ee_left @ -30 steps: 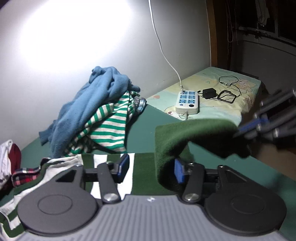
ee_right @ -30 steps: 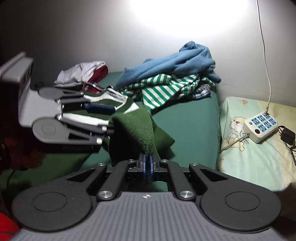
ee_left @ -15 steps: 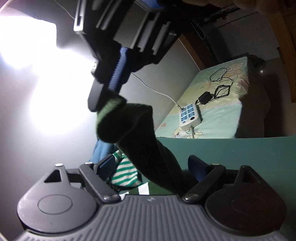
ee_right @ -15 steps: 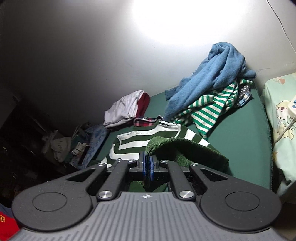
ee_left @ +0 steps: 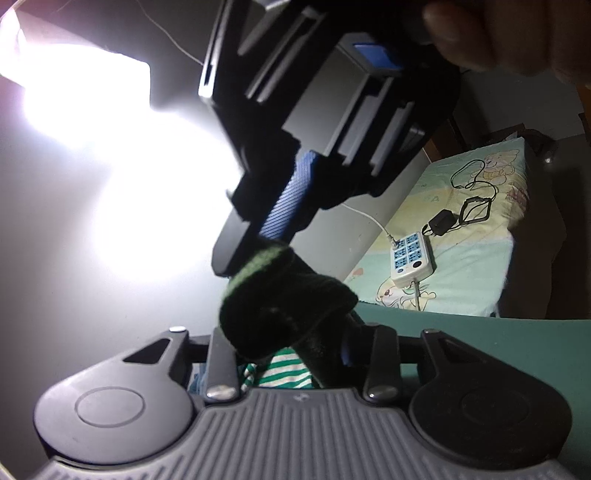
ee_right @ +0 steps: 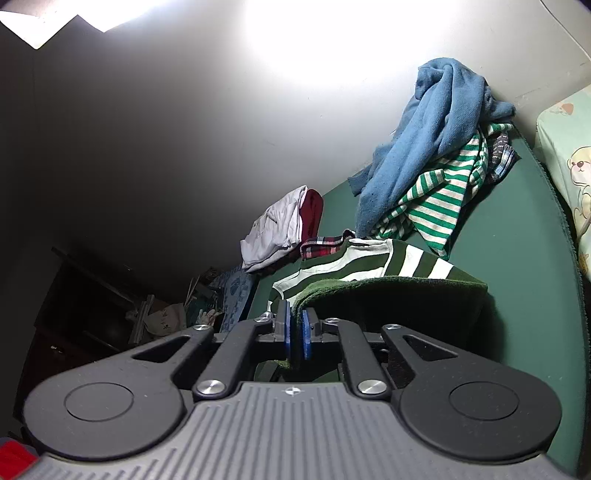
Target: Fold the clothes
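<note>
A dark green sweater with white stripes (ee_right: 369,258) lies on the green bed cover (ee_right: 517,258). Its dark green sleeve (ee_right: 388,291) is lifted off it. My right gripper (ee_right: 294,325) has the sleeve's edge between its blue pads; the jaws are opening slightly with the cloth still caught. In the left wrist view the right gripper (ee_left: 258,240) hangs above with the sleeve cuff (ee_left: 288,295) at its tip. The sleeve drops between the fingers of my left gripper (ee_left: 295,343), whose jaws are closing; a gap shows beside the left finger.
A blue fleece (ee_right: 436,129) and a green-and-white striped shirt (ee_right: 436,199) are heaped against the wall. Folded white and red clothes (ee_right: 277,225) sit further left. A power strip (ee_left: 410,254), charger (ee_left: 439,227) and cable lie on the cartoon sheet (ee_left: 480,266). A hand (ee_left: 498,33) grips the right tool.
The right gripper has lifted the sleeve from beside the left gripper to above it. The left gripper has rolled and tilted, widened its jaws, then narrowed them around the hanging sleeve.
</note>
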A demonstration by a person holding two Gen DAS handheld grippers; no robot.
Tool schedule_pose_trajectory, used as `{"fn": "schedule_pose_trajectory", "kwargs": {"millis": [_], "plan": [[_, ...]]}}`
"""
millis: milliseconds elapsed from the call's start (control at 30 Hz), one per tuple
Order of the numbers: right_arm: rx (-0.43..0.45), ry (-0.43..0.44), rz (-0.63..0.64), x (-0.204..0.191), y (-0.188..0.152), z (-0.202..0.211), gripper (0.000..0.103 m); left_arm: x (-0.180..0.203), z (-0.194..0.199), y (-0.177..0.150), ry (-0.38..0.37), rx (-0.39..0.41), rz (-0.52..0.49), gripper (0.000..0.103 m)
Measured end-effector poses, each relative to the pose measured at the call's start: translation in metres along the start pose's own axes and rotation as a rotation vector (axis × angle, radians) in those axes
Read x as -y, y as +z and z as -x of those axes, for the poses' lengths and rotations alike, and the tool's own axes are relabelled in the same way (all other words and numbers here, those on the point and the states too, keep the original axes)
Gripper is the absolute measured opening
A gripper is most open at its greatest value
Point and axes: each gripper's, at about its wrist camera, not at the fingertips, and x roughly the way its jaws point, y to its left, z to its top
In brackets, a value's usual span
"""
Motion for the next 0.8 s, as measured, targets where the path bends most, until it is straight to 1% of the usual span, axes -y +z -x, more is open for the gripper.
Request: {"fn": "schedule_pose_trajectory", "kwargs": {"millis": [67,100,133,167,233,300,333,367,433,467,533,633,700,800], "plan": [[-0.002,0.014,0.004,-0.002,-0.003,-0.002,0.015,0.0,0.002,-0.004,0.004,-0.016,0.006,0.032],[0.0,0.023,0.0,-0.003,-0.004,-0.003,0.026,0.0,0.003,-0.006,0.005,-0.025,0.013,0.032],[0.007,0.028,-0.001,-0.004,-0.004,-0.004,0.043,-0.004,0.003,-0.009,0.004,-0.037,0.039,0.032],[0.023,0.03,0.009,-0.007,-0.006,-0.003,0.046,-0.008,0.002,-0.012,0.002,-0.051,0.073,0.032],[0.051,0.038,0.055,-0.012,-0.01,0.001,0.046,-0.019,-0.001,-0.019,0.0,-0.087,0.147,0.031],[0.089,0.024,0.091,-0.013,-0.016,0.006,0.046,-0.036,-0.008,-0.028,0.002,-0.138,0.239,0.023],[0.115,0.009,0.106,-0.012,-0.02,0.009,0.047,-0.046,-0.012,-0.034,0.004,-0.163,0.287,0.016],[0.134,-0.016,0.118,-0.01,-0.025,0.01,0.047,-0.056,-0.015,-0.039,0.01,-0.184,0.333,0.013],[0.147,-0.12,0.144,-0.001,-0.042,0.005,0.05,-0.076,-0.02,-0.05,0.03,-0.216,0.409,0.012],[0.139,-0.177,0.158,0.004,-0.052,0.0,0.05,-0.086,-0.021,-0.055,0.043,-0.229,0.445,0.012],[0.087,-0.288,0.178,0.016,-0.077,-0.016,0.047,-0.107,-0.021,-0.064,0.062,-0.242,0.521,0.012],[-0.013,-0.403,0.208,0.028,-0.118,-0.043,0.045,-0.134,-0.017,-0.074,0.089,-0.238,0.608,0.011],[-0.059,-0.421,0.194,0.032,-0.143,-0.06,0.045,-0.145,-0.015,-0.079,0.101,-0.235,0.619,0.01],[-0.104,-0.407,0.147,0.03,-0.169,-0.08,0.046,-0.158,-0.011,-0.083,0.105,-0.227,0.61,0.01]]}}
